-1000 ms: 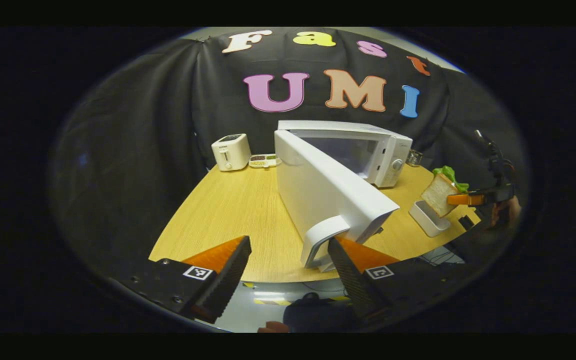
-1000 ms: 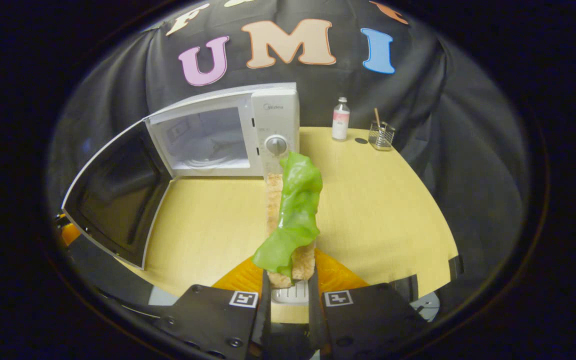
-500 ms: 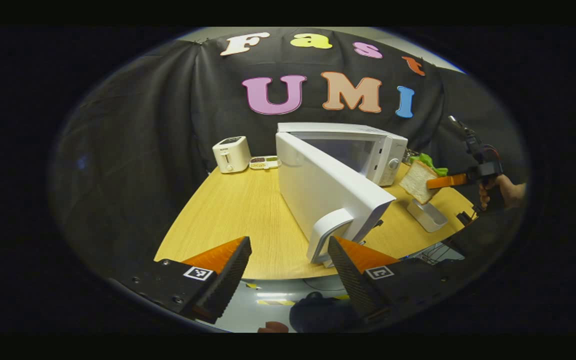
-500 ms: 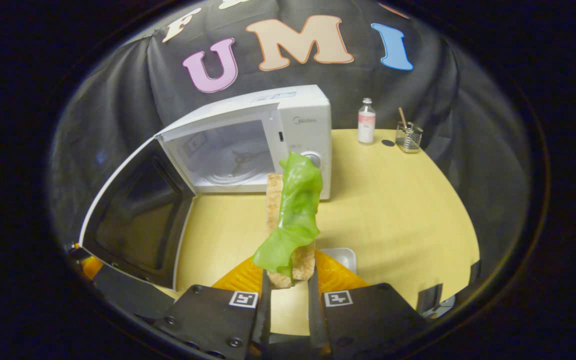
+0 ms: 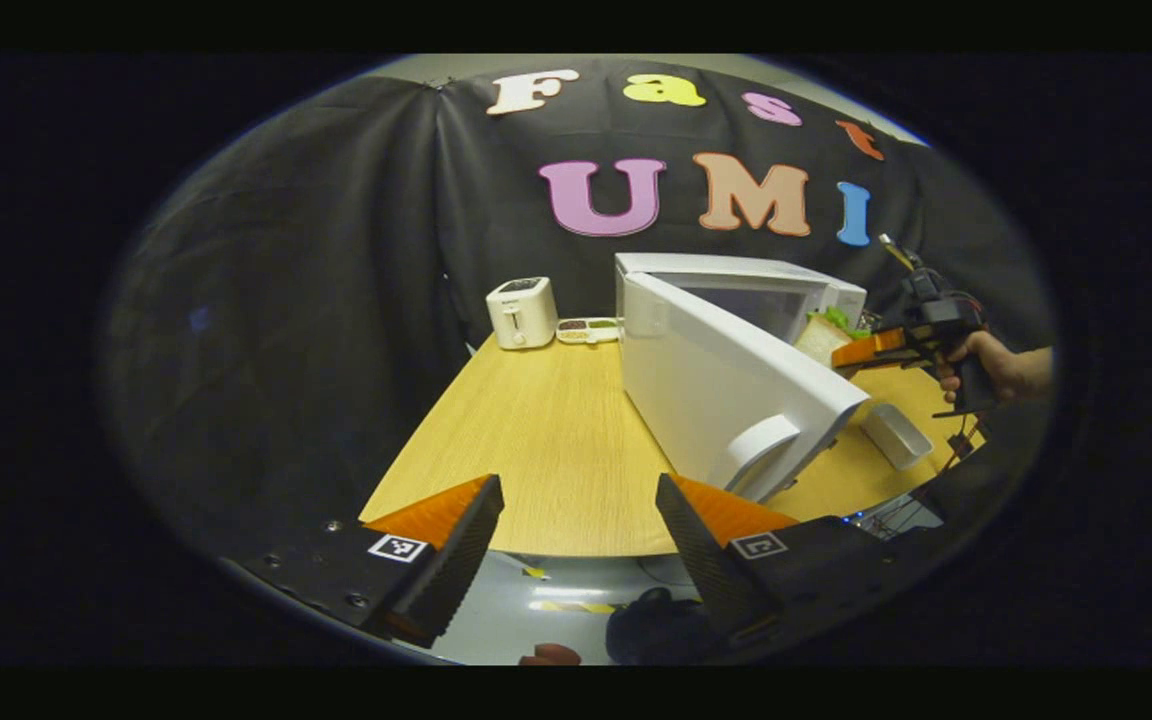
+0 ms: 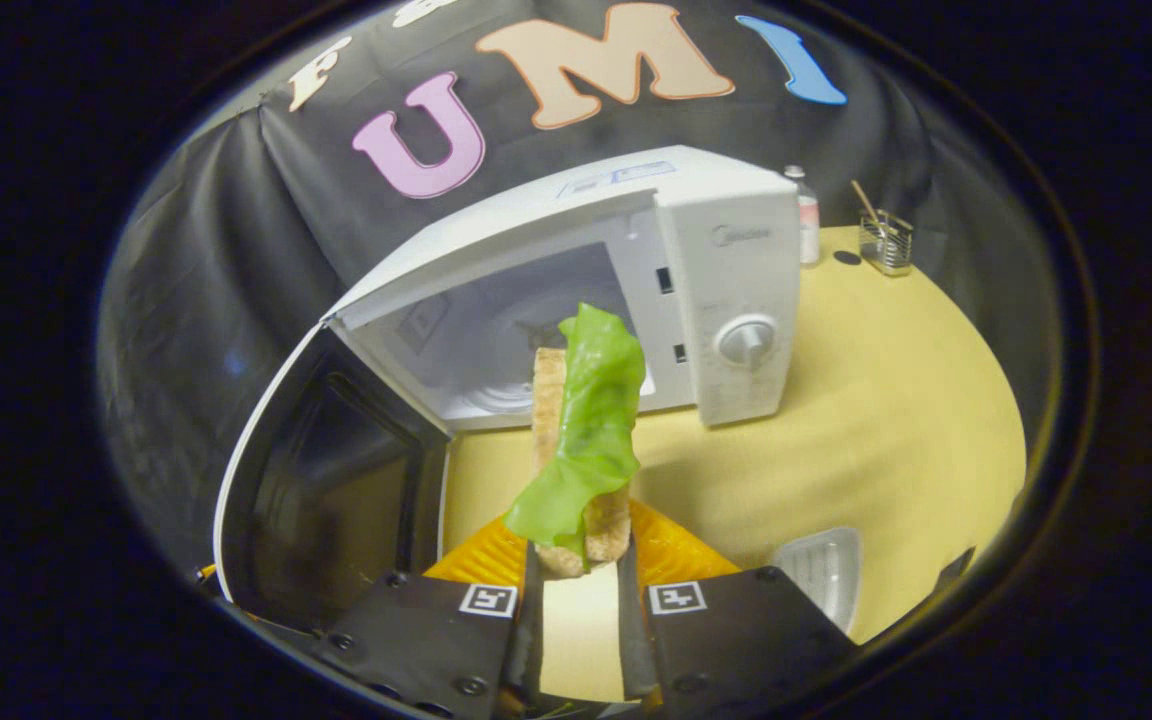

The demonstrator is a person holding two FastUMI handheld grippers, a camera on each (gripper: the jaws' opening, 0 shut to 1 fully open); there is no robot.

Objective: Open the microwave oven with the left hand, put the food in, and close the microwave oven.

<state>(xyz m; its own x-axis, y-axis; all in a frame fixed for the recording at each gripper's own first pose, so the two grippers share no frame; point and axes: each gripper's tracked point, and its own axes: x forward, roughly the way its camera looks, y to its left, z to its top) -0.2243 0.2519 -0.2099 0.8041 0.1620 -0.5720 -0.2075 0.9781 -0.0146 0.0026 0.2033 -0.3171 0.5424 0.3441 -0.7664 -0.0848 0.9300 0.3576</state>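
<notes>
**Visitor:** While the microwave point(image 6: 636, 290) stands with its door point(image 6: 321, 490) swung wide to the left, where is the food?

**Onlooker:** The right gripper point(image 6: 581, 590) has both fingers pressed on the lower end of a sandwich point(image 6: 576, 440), a slice of bread with a green lettuce leaf draped over it. It stands upright above the wooden table point(image 6: 866, 420), in front of the oven's mouth and near the threshold. I think it is not yet inside, but the curved lens makes depth hard to judge.

**Visitor:** And the other claw?

**Onlooker:** The left gripper point(image 5: 576, 535) hangs back at the table's near edge, fingers spread, holding nothing. It sits apart from the door handle point(image 5: 761, 440). From its view, a hand point(image 5: 986, 365) carries the sandwich toward the cavity behind the door.

**Visitor:** How should the step go?

**Onlooker:** I would send the sandwich straight in, low enough to pass under the top of the opening, and tip it flat onto the glass turntable point(image 6: 506, 395) before letting go. The leaf is loose, so a slow, level move seems wise. Keep away from the control panel with its knob point(image 6: 744, 340) on the right. The left gripper should wait near the door.
</notes>
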